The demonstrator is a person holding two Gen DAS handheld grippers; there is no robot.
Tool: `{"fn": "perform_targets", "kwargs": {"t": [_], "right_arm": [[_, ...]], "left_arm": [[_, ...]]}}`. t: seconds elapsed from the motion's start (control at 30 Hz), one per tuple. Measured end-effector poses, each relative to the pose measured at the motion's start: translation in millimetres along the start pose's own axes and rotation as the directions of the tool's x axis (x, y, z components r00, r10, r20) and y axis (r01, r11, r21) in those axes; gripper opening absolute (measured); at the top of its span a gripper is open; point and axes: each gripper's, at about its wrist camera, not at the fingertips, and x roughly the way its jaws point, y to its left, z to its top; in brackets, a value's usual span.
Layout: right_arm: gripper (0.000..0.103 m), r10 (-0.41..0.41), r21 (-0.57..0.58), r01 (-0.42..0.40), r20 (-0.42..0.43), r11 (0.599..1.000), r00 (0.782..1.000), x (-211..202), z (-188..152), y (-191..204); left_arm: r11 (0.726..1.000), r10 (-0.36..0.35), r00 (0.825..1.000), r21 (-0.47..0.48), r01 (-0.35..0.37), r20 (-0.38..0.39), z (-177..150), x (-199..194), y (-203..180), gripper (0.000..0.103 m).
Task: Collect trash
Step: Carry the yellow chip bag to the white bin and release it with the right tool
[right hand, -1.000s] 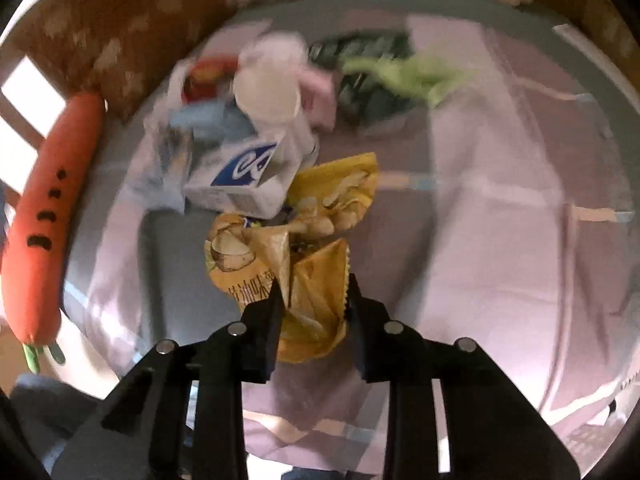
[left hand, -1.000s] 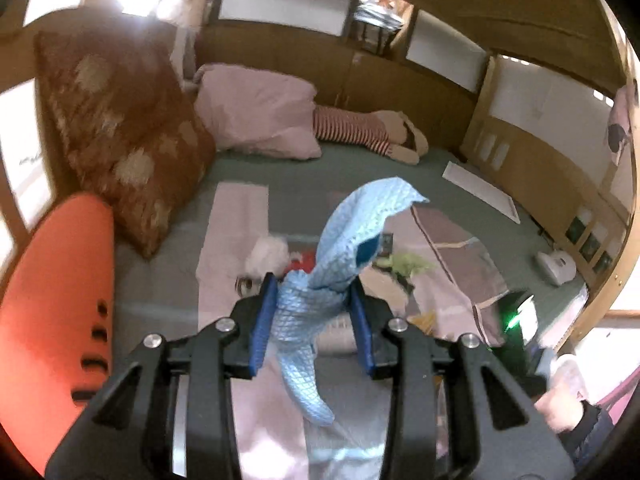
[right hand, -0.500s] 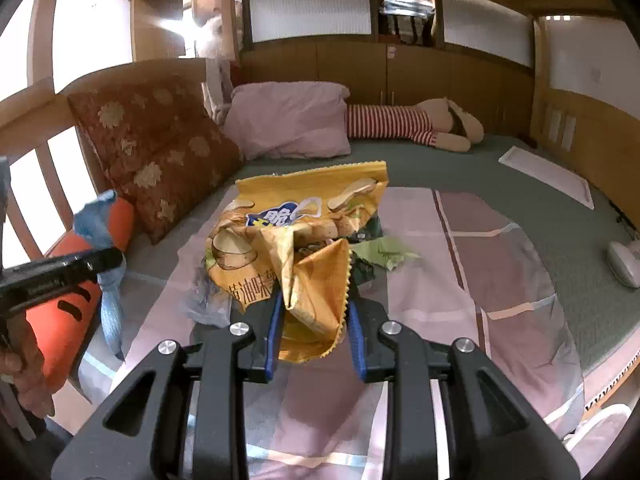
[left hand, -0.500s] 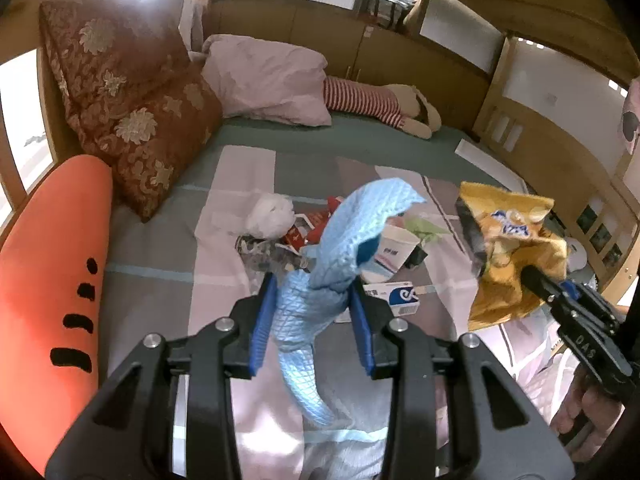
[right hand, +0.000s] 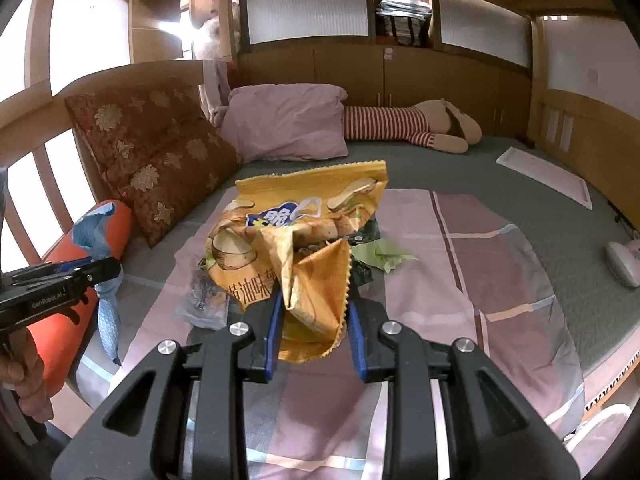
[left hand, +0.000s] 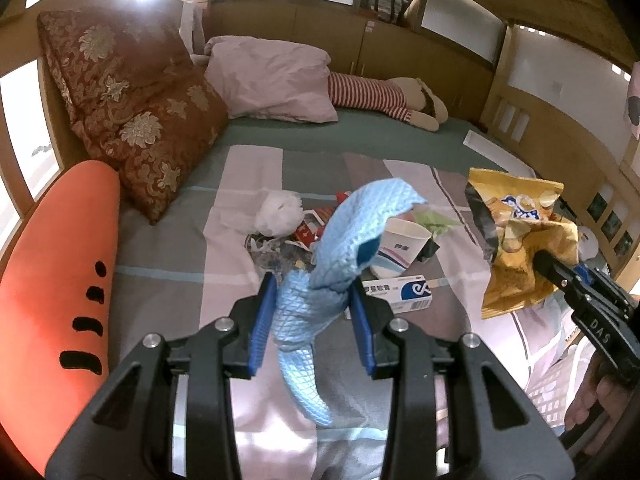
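Above bed point(left hand: 168, 240) — both grips unchanged: left gripper point(left hand: 314, 316) jaws clench blue cloth point(left hand: 352, 232), right gripper point(right hand: 314, 320) chip bag point(right hand: 296, 240), raised.

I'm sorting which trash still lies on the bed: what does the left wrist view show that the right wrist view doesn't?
Only the left wrist view: a paper cup, a white-and-blue box and a crumpled white wad on the bed. Only the right wrist view: a clear plastic wrapper beside the pile. Both: the blue cloth in the left gripper, the yellow chip bag in the right gripper, the orange carrot pillow.

Both hand-held grippers, left gripper point(left hand: 312, 320) and right gripper point(right hand: 314, 320), point downward with jaws clamped.
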Motion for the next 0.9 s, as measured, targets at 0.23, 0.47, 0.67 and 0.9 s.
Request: {"fn": "perform_targets", "kwargs": {"t": [0.23, 0.47, 0.67, 0.9], "right_arm": [[0.029, 0.003, 0.005, -0.003, -0.004, 1.000, 1.000, 0.7, 1.2, -2.4], [0.029, -0.018, 0.042, 0.017, 0.036, 0.999, 0.999, -19.8, 8.6, -17.1], [0.029, -0.134, 0.116, 0.127, 0.056, 0.985, 0.989, -98.3, -26.8, -82.1], [0.029, -0.381, 0.177, 0.395, -0.106, 0.902, 0.918, -178.9, -115.4, -165.7]], "left_arm": [[1.000, 0.006, 1.000, 0.004, -0.006, -0.004, -0.9, 2.0, 0.5, 0.037], [1.000, -0.008, 1.000, 0.022, 0.008, -0.012, -2.2, 4.8, -5.1, 0.037], [0.998, -0.031, 0.999, 0.050, 0.032, -0.008, -5.0, 5.2, -17.0, 0.037], [0.990, -0.112, 0.994, 0.081, 0.111, 0.005, -3.8, -2.0, -33.1, 0.037]]}}
